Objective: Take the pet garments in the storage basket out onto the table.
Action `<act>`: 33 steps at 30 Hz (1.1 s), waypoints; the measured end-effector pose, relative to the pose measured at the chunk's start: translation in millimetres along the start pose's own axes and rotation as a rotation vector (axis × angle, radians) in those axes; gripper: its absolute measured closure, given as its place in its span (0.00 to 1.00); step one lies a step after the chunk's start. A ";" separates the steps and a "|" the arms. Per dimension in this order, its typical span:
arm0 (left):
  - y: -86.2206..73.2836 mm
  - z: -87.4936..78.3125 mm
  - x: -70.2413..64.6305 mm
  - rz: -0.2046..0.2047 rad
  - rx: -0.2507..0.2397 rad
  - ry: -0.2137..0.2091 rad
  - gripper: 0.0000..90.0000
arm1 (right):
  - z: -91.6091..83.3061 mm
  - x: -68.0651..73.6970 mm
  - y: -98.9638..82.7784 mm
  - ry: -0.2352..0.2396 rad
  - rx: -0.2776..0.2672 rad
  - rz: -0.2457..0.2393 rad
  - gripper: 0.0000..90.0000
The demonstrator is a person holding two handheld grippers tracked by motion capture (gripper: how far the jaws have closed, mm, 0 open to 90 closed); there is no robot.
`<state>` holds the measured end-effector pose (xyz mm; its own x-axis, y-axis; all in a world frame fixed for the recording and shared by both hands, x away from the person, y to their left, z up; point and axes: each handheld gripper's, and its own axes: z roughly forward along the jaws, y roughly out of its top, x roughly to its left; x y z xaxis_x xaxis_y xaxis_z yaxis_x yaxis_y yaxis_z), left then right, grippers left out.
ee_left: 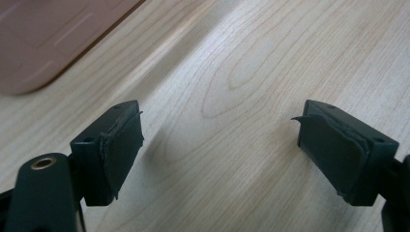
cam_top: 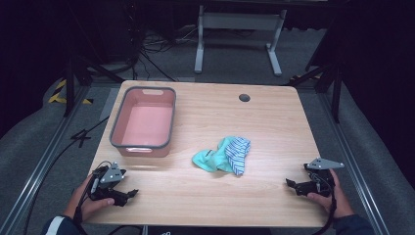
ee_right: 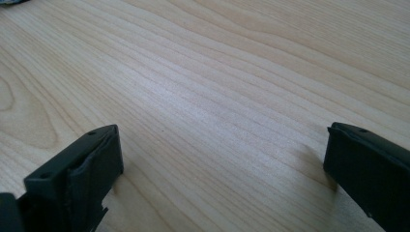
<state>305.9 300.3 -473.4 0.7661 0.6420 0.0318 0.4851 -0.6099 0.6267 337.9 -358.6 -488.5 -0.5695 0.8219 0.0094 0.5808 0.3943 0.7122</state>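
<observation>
Since both tools sit low at the near edge of the bench [cam_top: 274,122] with nothing between their jaws, we judge the work to be at rest or just starting, with the cloths [cam_top: 223,154] as the thing to handle. Left tool [cam_top: 128,195] is near-left of the cloths, jaws wide, pads [ee_left: 121,145] bare over plain wood in the left gripper view. Right tool [cam_top: 292,184] is near-right of the cloths, jaws also wide and empty, resting close to the wood in the right gripper view. Each points inward toward the cloths, so we read the pose as a ready stance, one tool per side for a two-handed pick.

Cloths lie bunched mid-bench, a teal piece with a blue-striped piece [cam_top: 239,152] on its right, overlapping; how many pieces there are we cannot tell. Well apart from both tools, untouched.

Bin [cam_top: 143,122], pink with grey rim, stands far-left of the cloths, empty, open side up; a likely drop spot, we judge. Its near wall shows as a pink corner in the left gripper view. Cable hole [cam_top: 244,97] is far-right of the cloths, out of the way.

Nothing lies between either tool and the cloths. The bin rim is the one thing to clear on a carry from cloths to bin. Loose folds may trail or snag there.
</observation>
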 end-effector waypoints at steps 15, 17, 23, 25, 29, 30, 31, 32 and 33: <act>-13.0 1.7 6.2 -0.060 -0.080 -0.016 0.15 | -0.2 -0.2 -0.2 0.003 0.001 -0.002 0.01; -13.0 1.8 6.2 -0.061 -0.080 -0.015 0.15 | -0.7 -0.2 -0.6 0.002 0.000 -0.002 0.01; -12.9 1.8 6.4 -0.060 -0.080 -0.013 0.14 | -1.0 0.0 -0.8 -0.001 0.000 0.001 0.01; -13.0 2.0 5.8 -0.067 -0.081 -0.012 0.14 | -1.0 0.0 -0.8 -0.001 0.000 0.001 0.01; -13.0 1.9 5.9 -0.067 -0.081 -0.010 0.14 | -1.0 0.0 -0.8 -0.001 0.001 0.001 0.01; -12.9 2.0 5.9 -0.068 -0.081 -0.009 0.14 | -1.0 0.0 -0.8 -0.001 0.000 0.001 0.01; -12.9 2.1 6.0 -0.068 -0.081 -0.009 0.14 | -1.0 0.0 -0.8 -0.001 0.000 0.001 0.01; -12.7 2.2 6.0 -0.068 -0.082 -0.006 0.13 | -1.0 0.0 -0.8 -0.001 0.000 0.001 0.01; -12.6 2.4 6.1 -0.068 -0.082 -0.007 0.13 | -1.0 0.0 -0.8 -0.001 0.000 0.001 0.01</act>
<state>305.4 310.8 -483.0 0.7354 0.6774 -0.0184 0.5005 -0.5246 0.6887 336.8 -359.3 -488.4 -0.5682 0.8228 0.0090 0.5815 0.3937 0.7119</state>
